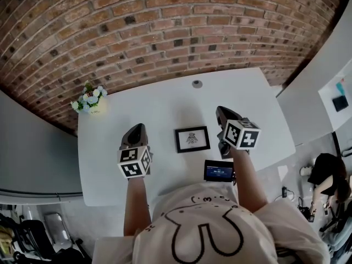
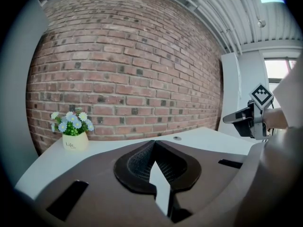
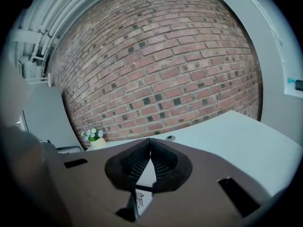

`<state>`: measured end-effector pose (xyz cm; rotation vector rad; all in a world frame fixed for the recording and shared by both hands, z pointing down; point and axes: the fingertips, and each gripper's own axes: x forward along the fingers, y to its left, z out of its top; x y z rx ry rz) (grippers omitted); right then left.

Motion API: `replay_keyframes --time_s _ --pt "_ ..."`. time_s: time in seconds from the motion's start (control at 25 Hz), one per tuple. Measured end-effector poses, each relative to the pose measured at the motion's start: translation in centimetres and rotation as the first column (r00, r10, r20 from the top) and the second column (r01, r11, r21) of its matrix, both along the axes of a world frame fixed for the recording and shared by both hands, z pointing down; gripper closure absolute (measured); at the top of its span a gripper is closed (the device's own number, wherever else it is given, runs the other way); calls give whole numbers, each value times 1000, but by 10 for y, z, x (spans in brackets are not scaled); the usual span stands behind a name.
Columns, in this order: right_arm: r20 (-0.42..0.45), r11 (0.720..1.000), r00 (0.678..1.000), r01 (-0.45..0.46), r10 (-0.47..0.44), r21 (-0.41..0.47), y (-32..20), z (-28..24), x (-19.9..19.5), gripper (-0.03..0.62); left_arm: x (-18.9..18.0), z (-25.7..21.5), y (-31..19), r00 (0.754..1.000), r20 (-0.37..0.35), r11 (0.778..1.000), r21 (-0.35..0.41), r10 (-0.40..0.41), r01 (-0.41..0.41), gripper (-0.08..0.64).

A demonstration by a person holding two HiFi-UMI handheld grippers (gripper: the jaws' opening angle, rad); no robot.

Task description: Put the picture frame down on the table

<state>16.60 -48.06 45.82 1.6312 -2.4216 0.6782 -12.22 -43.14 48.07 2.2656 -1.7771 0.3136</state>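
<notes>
The black picture frame with a white print lies flat on the white table, midway between the two grippers. My left gripper hovers to the frame's left, apart from it; in the left gripper view its jaws meet at the tips with nothing between them. My right gripper hovers to the frame's right, also shut and empty. A strip of the frame shows below the right jaws. The right gripper also appears at the right edge of the left gripper view.
A small pot of flowers stands at the table's far left corner. A small round disc lies near the far edge. A dark device with a lit screen sits at the near edge. A brick wall rises behind the table.
</notes>
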Motion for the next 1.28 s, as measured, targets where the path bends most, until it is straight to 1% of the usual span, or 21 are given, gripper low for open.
replay_keyframes --time_s 0.12,0.24,0.44,0.52,0.68,0.8,0.88,1.04,1.16,1.28 --pt "-14 998 999 32 -31 61 0 -20 -2 575 3 -12 -4 1000 10 999 33 7 -8 551" --pt "-35 989 998 59 -55 133 2 -39 -4 575 5 -25 -7 1000 23 997 71 9 -11 551" --pt "-89 957 993 94 -72 273 8 -70 -7 575 3 -54 -12 999 45 989 145 -2 -5 551" --pt "-102 940 992 103 -74 324 11 -82 -8 575 1 -67 -13 999 53 984 179 -7 -3 551" --pt "-98 899 993 102 -66 427 15 -103 -9 575 0 -85 -13 998 55 973 231 -15 1 551" --pt "-102 859 994 94 -48 504 19 -117 -8 575 1 -93 -11 998 58 967 255 -17 2 551" --pt "-108 832 993 97 -45 546 22 -125 -9 575 0 -100 -9 997 68 958 288 -22 2 551" --pt "-151 802 988 114 -30 586 26 -130 -13 575 2 -112 -6 995 101 935 355 -24 -13 551" --pt "-199 774 980 144 -23 616 31 -134 -18 575 7 -119 -3 994 108 916 399 -11 -33 551" --pt "-221 759 975 163 -26 630 34 -136 -22 575 11 -123 -2 994 111 908 417 1 -48 551"
